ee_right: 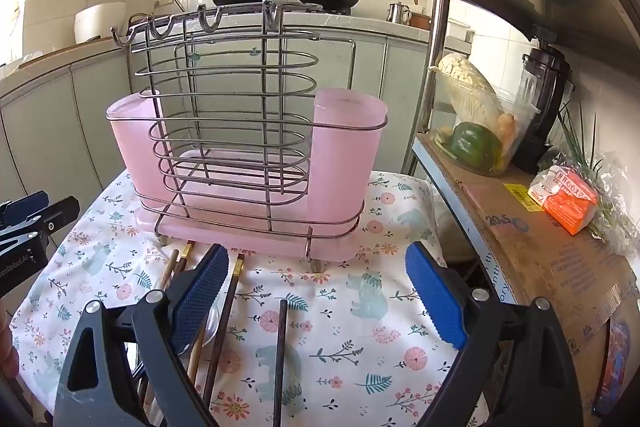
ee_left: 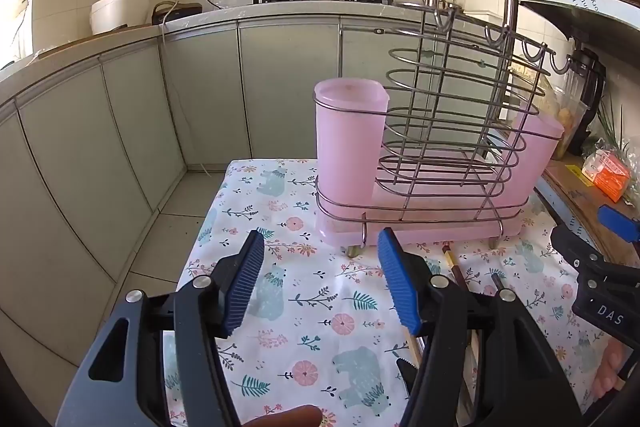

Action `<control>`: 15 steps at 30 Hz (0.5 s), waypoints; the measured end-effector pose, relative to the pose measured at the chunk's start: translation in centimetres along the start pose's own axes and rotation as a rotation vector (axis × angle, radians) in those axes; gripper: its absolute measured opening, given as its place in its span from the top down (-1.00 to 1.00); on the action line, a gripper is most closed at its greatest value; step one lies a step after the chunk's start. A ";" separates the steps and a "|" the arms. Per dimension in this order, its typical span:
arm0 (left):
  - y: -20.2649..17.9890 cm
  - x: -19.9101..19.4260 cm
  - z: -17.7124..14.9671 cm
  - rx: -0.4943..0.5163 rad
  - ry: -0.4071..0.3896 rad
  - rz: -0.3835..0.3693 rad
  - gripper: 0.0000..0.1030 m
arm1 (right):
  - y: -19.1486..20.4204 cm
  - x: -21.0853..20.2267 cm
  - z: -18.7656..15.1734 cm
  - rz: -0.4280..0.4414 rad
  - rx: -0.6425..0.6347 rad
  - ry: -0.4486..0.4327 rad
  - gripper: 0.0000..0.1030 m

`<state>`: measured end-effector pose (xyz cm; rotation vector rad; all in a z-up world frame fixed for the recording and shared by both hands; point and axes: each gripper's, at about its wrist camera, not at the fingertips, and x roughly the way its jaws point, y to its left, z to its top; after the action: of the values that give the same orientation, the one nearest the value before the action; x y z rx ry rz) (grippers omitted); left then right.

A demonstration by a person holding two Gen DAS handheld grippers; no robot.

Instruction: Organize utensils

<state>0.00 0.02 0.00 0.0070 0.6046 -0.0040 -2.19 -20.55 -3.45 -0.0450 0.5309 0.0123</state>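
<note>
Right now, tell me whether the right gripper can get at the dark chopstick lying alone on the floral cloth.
Probably yes: the right gripper stands open, and the dark chopstick lies between its fingers with bare floral cloth either side.

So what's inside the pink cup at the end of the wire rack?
Nothing shows above the rim of the pink cup, and no handles stick out. Its frosted wall hides the lower inside, so small items there cannot be ruled out. The chopsticks lie on the tablecloth.
</note>
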 end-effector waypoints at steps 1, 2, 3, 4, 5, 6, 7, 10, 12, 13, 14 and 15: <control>0.0 0.0 0.0 0.000 0.000 0.000 -0.16 | 0.0 0.0 0.0 0.000 0.001 0.000 -0.73; 0.0 0.0 0.0 0.000 -0.001 -0.001 -0.16 | 0.0 0.0 0.0 0.000 0.000 0.000 -0.73; 0.0 0.0 0.0 0.000 -0.001 0.000 -0.16 | 0.0 0.0 0.0 0.000 0.001 0.000 -0.73; 0.1 0.0 0.0 0.000 -0.001 0.001 -0.16 | 0.0 0.0 0.0 0.000 0.001 -0.001 -0.73; 0.1 0.0 0.0 -0.001 -0.001 0.001 -0.16 | 0.0 0.1 0.0 0.000 0.001 0.000 -0.73; 0.2 0.0 0.0 -0.002 -0.001 0.002 -0.16 | 0.0 0.1 0.0 0.000 0.000 0.000 -0.73; 0.0 0.0 0.0 0.002 0.000 0.003 -0.16 | 0.0 0.1 0.0 0.000 0.000 0.000 -0.73; 0.0 0.0 0.0 0.002 0.000 0.004 -0.16 | 0.0 0.1 0.0 0.000 0.001 0.002 -0.73; 0.0 -0.1 0.0 0.001 0.000 0.004 -0.16 | 0.0 0.1 0.0 0.001 0.001 0.002 -0.73; 0.0 -0.1 0.0 0.001 0.000 0.005 -0.16 | 0.0 0.1 0.0 0.001 0.000 0.001 -0.73; 0.0 -0.2 0.0 0.001 -0.001 0.006 -0.16 | 0.0 0.1 0.0 0.000 -0.001 0.001 -0.73; 0.0 -0.2 0.0 0.000 -0.001 0.006 -0.16 | 0.0 0.1 0.0 0.001 0.000 0.001 -0.73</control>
<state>-0.18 -0.01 0.10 0.0091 0.6036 0.0020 -2.13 -20.55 -3.49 -0.0452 0.5321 0.0132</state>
